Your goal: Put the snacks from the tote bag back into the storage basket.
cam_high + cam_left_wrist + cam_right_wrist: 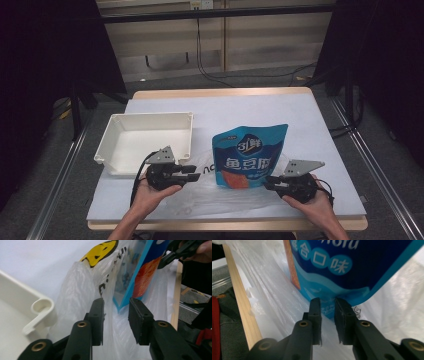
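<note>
We see a white-covered table point(300, 125), and we place everything else from the blue snack pouch point(250, 156), which stands upright near the table's front edge with its long axis running up and down. To the left of the pouch and slightly farther back sits an open white plastic bin point(145, 142). Under the pouch and spreading out on both sides toward the front edge lies a thin clear plastic bag point(210, 197), printed with black letters and a yellow smiling face. We hold the left gripper point(192, 176) just left of the pouch's lower corner, pointing at it; in the left gripper view its jaws stand partly apart with bag film and the pouch's corner ahead of the gap, and the pads point(98, 315) press on nothing. We hold the right gripper point(267, 181) at the pouch's lower right corner; in the right gripper view its jaws stand narrowly apart, the pouch's bottom edge just beyond the tips, with no grip. The right hand seems the nearer one, so the next move likely turns on closing on the bag's rim beside that corner.
</note>
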{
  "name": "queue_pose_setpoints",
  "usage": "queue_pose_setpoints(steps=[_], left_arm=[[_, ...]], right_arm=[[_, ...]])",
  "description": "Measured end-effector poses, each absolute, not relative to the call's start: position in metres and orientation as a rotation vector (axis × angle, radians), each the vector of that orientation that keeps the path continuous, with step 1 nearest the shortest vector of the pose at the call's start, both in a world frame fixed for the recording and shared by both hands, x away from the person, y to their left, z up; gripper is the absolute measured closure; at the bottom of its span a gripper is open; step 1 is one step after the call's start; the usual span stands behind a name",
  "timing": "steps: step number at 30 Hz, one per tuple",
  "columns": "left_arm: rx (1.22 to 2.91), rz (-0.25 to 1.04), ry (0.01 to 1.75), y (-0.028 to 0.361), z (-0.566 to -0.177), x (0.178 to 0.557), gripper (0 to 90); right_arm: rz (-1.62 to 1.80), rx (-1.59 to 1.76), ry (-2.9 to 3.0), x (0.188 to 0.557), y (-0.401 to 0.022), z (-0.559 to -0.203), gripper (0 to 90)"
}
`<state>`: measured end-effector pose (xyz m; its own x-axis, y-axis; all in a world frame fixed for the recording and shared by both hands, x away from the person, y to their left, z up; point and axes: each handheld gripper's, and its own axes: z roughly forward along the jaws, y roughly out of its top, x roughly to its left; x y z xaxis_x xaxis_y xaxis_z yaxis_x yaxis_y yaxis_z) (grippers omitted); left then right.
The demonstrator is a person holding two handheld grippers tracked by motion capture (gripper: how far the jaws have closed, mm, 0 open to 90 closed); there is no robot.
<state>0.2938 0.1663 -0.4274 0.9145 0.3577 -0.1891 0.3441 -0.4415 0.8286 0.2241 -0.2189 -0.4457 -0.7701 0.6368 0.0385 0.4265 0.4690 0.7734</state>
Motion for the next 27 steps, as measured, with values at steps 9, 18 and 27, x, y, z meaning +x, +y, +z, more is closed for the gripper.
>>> queue_pose_setpoints(steps=[9,18,27], left_arm=[[2.206,-0.013,0.447,0.123,-0.444,0.293,85.3],[2.265,-0.050,0.491,0.116,-0.470,0.294,83.6],[2.311,-0.048,0.462,0.110,-0.477,0.291,75.3]], right_arm=[[1.103,0.963,2.489,0.222,-0.213,-0.457,89.0],[1.047,0.965,2.561,0.221,-0.206,-0.476,90.0],[1.087,0.885,2.646,0.204,-0.206,-0.476,90.0]])
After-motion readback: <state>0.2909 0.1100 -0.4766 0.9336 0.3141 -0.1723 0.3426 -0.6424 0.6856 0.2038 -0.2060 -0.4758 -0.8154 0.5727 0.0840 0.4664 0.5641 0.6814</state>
